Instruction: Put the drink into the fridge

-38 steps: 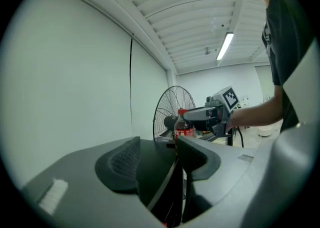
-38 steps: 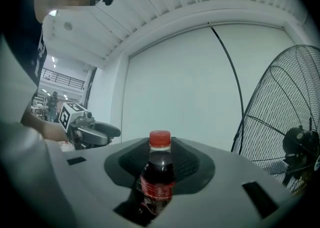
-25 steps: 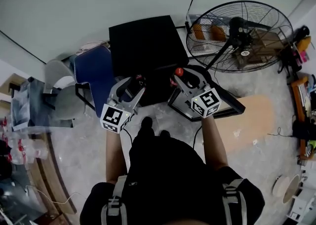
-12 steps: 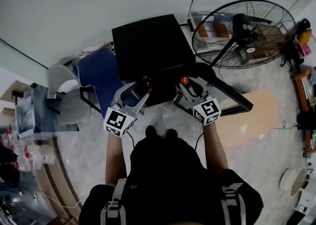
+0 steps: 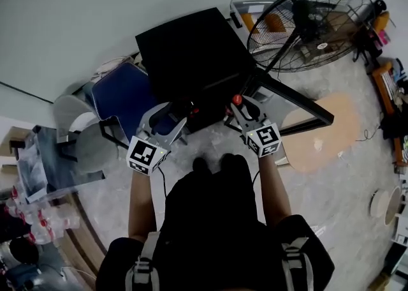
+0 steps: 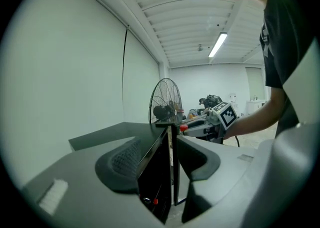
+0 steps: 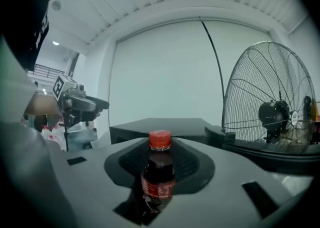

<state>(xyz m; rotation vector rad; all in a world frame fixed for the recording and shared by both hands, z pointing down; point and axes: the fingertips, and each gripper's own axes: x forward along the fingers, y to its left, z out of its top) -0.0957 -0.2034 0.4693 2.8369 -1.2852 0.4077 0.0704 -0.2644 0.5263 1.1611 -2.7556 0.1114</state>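
The right claw is gripping the small cola bottle round its label, jaws half closed on it, red cap up, just in front of the open black fridge. The left claw is gaping wide, carrying nothing. The bottle is looking light, stiff and slick, so mid-body is probably the safest hold.

pale wall, big floor fan

Fridge ahead; fan right of it; chair left.
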